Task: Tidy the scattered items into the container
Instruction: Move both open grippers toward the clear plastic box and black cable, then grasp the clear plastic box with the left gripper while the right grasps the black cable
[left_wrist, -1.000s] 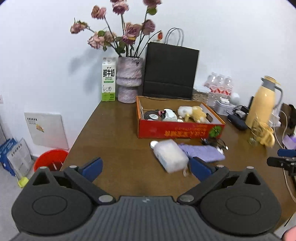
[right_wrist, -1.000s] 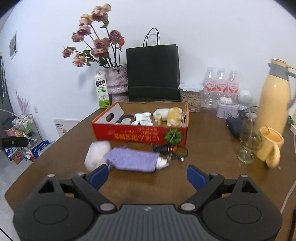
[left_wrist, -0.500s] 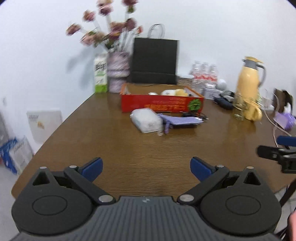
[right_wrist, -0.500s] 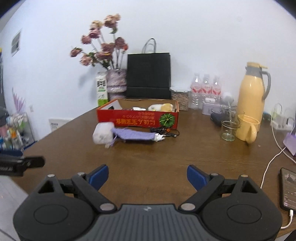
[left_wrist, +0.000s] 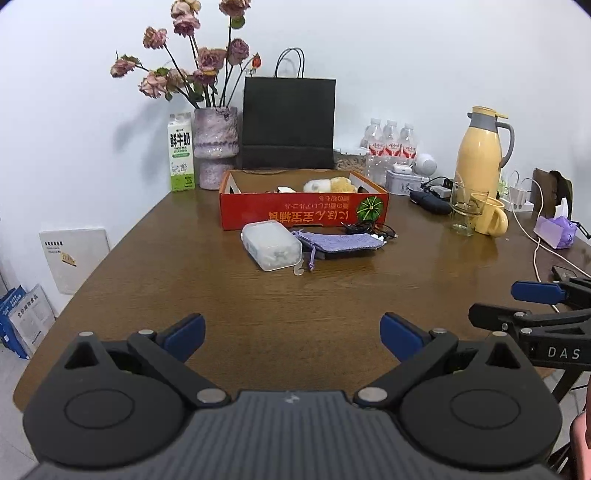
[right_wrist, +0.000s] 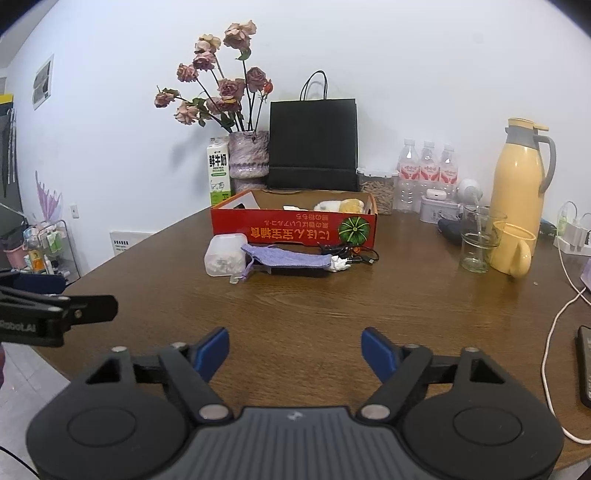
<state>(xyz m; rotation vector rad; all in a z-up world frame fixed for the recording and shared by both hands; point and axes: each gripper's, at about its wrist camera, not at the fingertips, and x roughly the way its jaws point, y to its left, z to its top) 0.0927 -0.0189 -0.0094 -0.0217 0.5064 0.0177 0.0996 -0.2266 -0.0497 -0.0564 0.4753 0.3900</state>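
Note:
A red cardboard box (left_wrist: 303, 214) (right_wrist: 293, 229) sits mid-table holding a white and a yellow soft toy and other small items. In front of it lie a clear plastic case (left_wrist: 271, 245) (right_wrist: 224, 254), a purple drawstring pouch (left_wrist: 341, 240) (right_wrist: 286, 256) and a tangled black cable (left_wrist: 369, 229) (right_wrist: 351, 253). My left gripper (left_wrist: 291, 334) is open with nothing between its fingers, well back from these items. My right gripper (right_wrist: 295, 349) also holds nothing; its jaws are closing. It shows at the right edge (left_wrist: 517, 306) of the left wrist view.
Along the back stand a milk carton (left_wrist: 181, 157), a vase of dried roses (left_wrist: 216, 147), a black paper bag (left_wrist: 290, 123), water bottles (right_wrist: 426, 173) and a yellow thermos (right_wrist: 521, 177). A glass (right_wrist: 476, 240), yellow mug (right_wrist: 513, 249), white cable (right_wrist: 554, 332) and phone (right_wrist: 585, 365) lie right.
Both grippers have pulled back and sunk away from the box; the items now look smaller and farther off. The right gripper's jaws have narrowed.

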